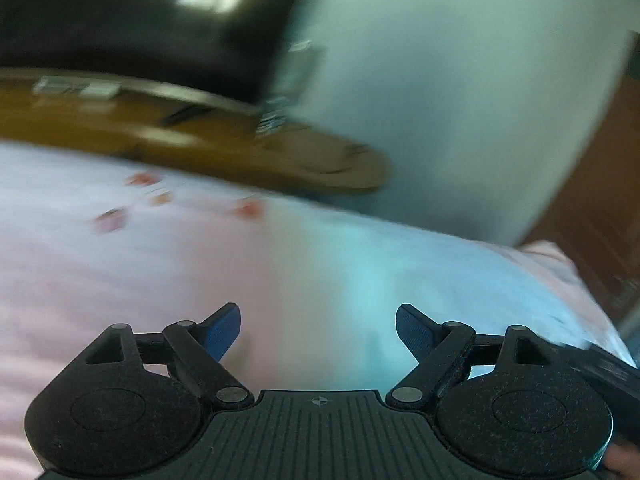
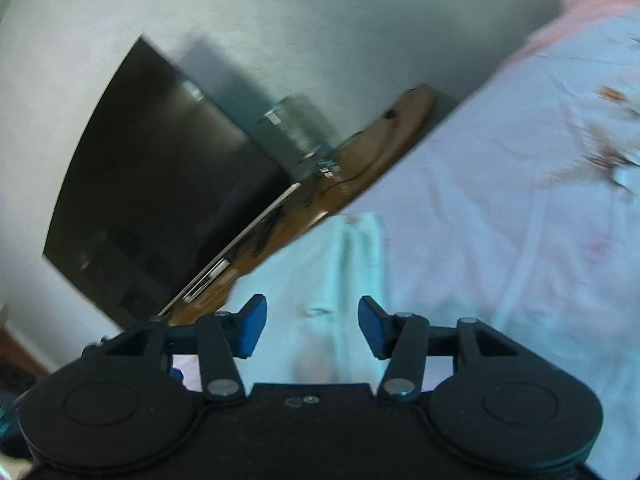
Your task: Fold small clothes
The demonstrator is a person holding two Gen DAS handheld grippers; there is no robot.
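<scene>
A pale pink garment (image 1: 168, 264) with small red-orange prints lies spread under my left gripper (image 1: 318, 326), which is open and empty just above the cloth. In the right wrist view the same pink garment (image 2: 500, 208) fills the right side, with a blurred print at the far right. A pale mint-white piece of cloth (image 2: 352, 264) lies directly ahead of my right gripper (image 2: 312, 324), which is open and empty above it. Both views are motion-blurred.
A wooden table edge (image 1: 248, 152) shows beyond the garment, also in the right wrist view (image 2: 360, 168). A dark screen (image 1: 140, 20) stands at the back against a pale wall (image 2: 280, 20). The screen also shows in the right view (image 2: 160, 184).
</scene>
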